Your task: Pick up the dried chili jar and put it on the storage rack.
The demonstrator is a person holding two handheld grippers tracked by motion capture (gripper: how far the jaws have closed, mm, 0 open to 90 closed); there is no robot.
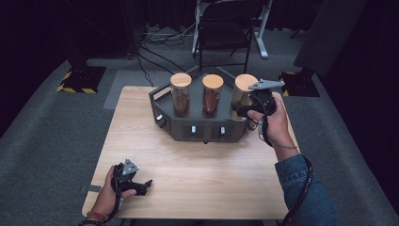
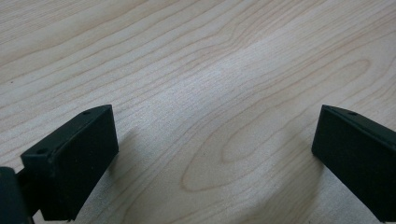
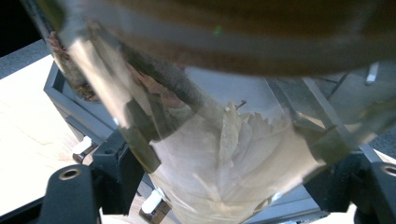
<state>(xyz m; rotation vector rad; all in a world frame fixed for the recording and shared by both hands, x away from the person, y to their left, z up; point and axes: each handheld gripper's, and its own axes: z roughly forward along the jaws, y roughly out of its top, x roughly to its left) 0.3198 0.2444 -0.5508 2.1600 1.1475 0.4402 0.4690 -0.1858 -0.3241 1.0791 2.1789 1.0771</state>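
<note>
Pale wood table point(image 1: 197, 179), dark grey rack point(image 1: 202, 129), tan-lidded jars point(image 1: 212, 94)

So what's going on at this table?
A person is working with a handheld gripper in each hand. The right gripper is shut on the rightmost jar of three cork-lidded jars in a dark tray; this jar holds pale dried leaves. The left gripper sits open over bare table, holding nothing.

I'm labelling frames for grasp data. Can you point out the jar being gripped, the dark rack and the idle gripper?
Right jar point(image 1: 242, 94), high view, on its glass side.
Dark rack point(image 1: 202, 132), high view, on its front wall.
Left gripper point(image 1: 147, 184), high view, between its open fingertips.
</note>
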